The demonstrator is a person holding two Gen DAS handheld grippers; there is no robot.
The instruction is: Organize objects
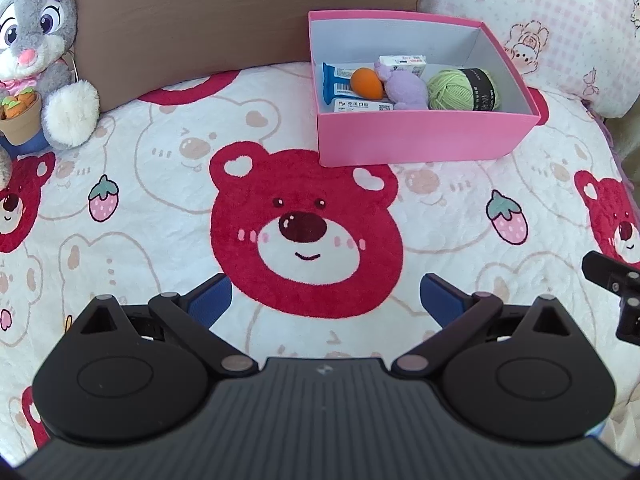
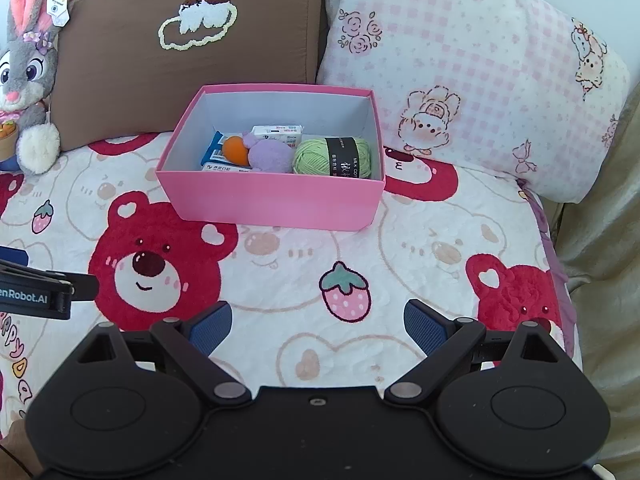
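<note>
Stuff looks sorted already: pink cardboard box sits on the bear-print blanket holding green yarn ball, left gripper and right gripper jaws spread empty, so I'd just back off slowly.

Bed with bear-print blanket | pink box centre | brown pillow, pink pillow behind | plush rabbit far left

The plush rabbit is cut off at nine o'clock; the box's near wall hides the packets' lower parts.
</note>
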